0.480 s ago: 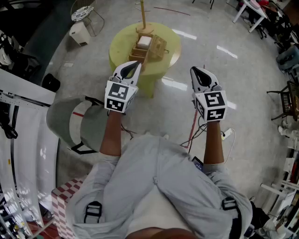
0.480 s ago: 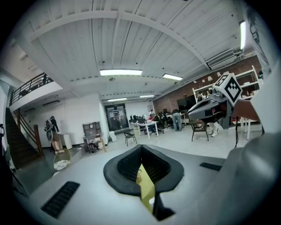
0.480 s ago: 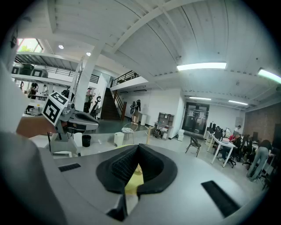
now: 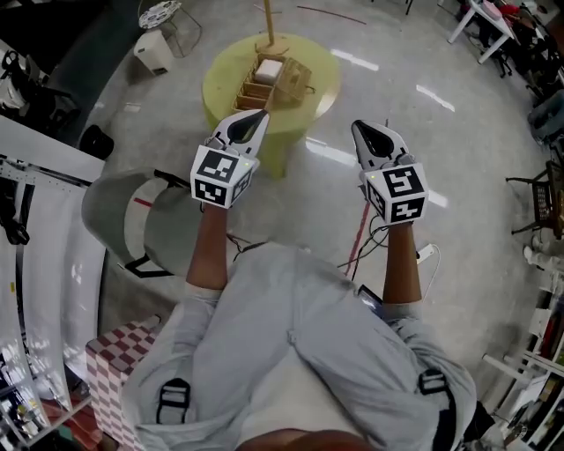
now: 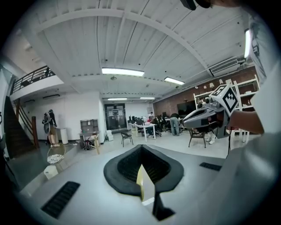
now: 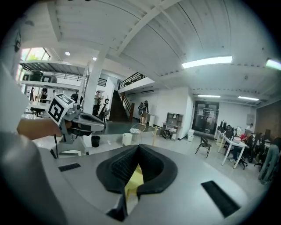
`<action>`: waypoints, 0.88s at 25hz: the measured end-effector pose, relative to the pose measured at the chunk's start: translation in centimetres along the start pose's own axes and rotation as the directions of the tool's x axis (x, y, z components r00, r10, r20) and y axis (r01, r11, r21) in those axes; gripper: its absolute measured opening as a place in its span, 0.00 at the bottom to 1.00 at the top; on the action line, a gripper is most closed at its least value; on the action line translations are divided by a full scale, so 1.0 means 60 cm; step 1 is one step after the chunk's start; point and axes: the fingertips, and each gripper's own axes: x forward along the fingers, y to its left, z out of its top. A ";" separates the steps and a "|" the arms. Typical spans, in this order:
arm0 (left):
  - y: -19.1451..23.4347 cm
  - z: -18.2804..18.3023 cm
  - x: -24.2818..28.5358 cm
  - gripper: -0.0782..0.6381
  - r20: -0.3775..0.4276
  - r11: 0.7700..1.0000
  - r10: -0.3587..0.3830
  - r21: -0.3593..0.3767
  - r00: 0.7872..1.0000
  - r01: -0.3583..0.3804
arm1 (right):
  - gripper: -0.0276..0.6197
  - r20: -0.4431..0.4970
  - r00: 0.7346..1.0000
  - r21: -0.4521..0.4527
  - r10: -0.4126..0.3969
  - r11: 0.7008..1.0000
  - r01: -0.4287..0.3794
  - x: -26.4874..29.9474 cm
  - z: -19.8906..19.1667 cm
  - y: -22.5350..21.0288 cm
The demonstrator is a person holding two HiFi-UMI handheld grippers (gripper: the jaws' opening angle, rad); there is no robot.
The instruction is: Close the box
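Observation:
An open wooden box (image 4: 269,81) stands on a round yellow table (image 4: 222,99) at the top of the head view, with something white (image 4: 268,68) in its far compartment. Its lid (image 4: 297,81) leans open on the right side. My left gripper (image 4: 249,121) is held up in front of the table's near edge, short of the box, with its jaws shut and nothing in them. My right gripper (image 4: 361,132) hangs over bare floor to the right of the table, also shut and empty. Both gripper views look level across the room; neither the left gripper (image 5: 141,147) nor the right gripper (image 6: 137,146) has the box in sight.
A thin wooden post (image 4: 267,22) rises behind the box. A white block (image 4: 153,51) and a wire basket (image 4: 159,16) sit on the floor at the far left. A grey-green drum (image 4: 132,220) lies by my left leg. Cables (image 4: 361,238) trail on the floor.
Both grippers have shifted a little to the left and stayed shut. The table and box sit slightly higher in the head view.

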 end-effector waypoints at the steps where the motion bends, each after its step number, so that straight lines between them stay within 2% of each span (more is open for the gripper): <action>1: -0.006 -0.001 0.002 0.15 -0.004 1.000 0.000 -0.004 1.000 0.000 | 0.08 -0.001 1.000 0.010 0.016 1.000 -0.016 -0.001 -0.004 -0.003; 5: -0.024 -0.007 0.013 0.15 -0.028 1.000 0.009 0.008 1.000 -0.009 | 0.08 -0.005 0.999 0.016 0.051 0.999 -0.050 0.000 -0.021 -0.019; 12: -0.019 -0.027 0.066 0.15 -0.056 1.000 0.011 0.009 0.998 -0.011 | 0.08 -0.008 0.999 0.029 0.043 0.999 -0.042 0.031 -0.049 -0.059; 18: 0.058 -0.057 0.129 0.15 -0.070 0.999 0.044 0.023 0.997 -0.042 | 0.08 -0.037 0.999 0.002 -0.004 1.000 0.004 0.115 -0.062 -0.100; 22: 0.124 -0.058 0.195 0.15 -0.078 0.997 0.041 0.064 0.996 -0.036 | 0.08 -0.067 0.997 -0.006 -0.038 0.999 0.037 0.189 -0.056 -0.143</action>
